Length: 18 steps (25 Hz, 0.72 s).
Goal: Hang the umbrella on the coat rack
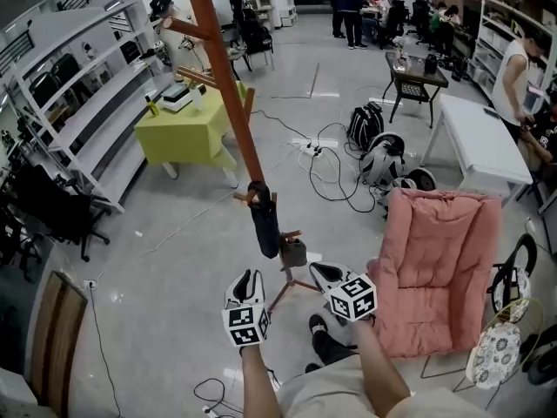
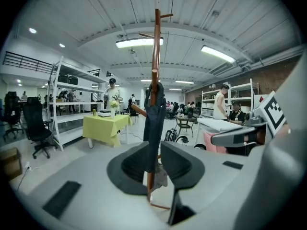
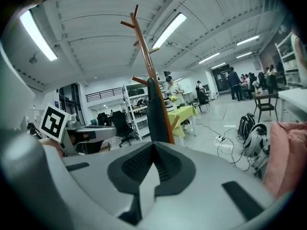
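The workshop floor point(image 1: 174, 233) stretches wide, and on it the tall wooden coat rack point(image 1: 228, 85) stands on splayed feet just ahead of the person, with a pink armchair point(image 1: 439, 259) beside it on the right. The dark, furled umbrella point(image 1: 265, 223) hangs straight down alongside the pole, its top caught at a low peg point(image 1: 244, 196). That peg is probably the one easiest to reach from where the person stands. As far as the views show, the umbrella's weight is on the rack alone, so the hanging looks done. The left gripper point(image 1: 247, 277) sits near the umbrella's lower end but apart from it and points slightly downward. Its jaws are parted by a narrow gap and the umbrella only shows beyond them, so nothing is in its grip. The right gripper point(image 1: 324, 273) is just beside it, its jaws brought together at the tips and empty. It seems to play no part here. A small grey thing point(image 1: 293, 252) hangs from another low peg; I cannot tell what it is.
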Tool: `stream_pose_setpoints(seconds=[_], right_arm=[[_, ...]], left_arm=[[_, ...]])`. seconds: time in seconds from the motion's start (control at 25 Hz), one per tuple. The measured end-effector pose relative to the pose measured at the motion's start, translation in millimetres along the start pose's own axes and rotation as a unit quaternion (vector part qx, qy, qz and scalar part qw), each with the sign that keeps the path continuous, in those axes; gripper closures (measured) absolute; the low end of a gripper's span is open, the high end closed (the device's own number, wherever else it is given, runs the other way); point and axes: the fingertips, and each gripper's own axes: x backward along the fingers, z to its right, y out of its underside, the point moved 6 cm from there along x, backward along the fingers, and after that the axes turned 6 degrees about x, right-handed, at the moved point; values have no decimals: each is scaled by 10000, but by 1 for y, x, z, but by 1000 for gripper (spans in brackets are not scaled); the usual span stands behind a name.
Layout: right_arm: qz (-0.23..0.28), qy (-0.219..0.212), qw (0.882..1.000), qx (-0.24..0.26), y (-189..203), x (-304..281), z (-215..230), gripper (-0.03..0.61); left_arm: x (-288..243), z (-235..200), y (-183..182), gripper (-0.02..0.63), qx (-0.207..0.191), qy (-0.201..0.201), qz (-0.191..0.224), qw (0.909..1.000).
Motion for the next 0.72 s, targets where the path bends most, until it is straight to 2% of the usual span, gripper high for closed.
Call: stream_pose_setpoints(seconds=[0.16, 0.24, 0.52, 0.72], right_arm=[[-79, -29, 9999, 74, -2, 1, -1, 574], [-148, -38, 9998, 90, -1, 1, 0, 574], [-213, -69, 9997, 130, 2, 6, -1, 574], [25, 126, 9999, 87, -1, 12, 2, 574]], left_arm=[[2, -2, -3, 561, 38, -52, 29, 10000], [2, -2, -2, 607, 50, -63, 4, 10000], [5, 6, -1, 607, 31, 97, 20, 9999], [8, 12, -2, 607, 12, 225, 111, 9997]])
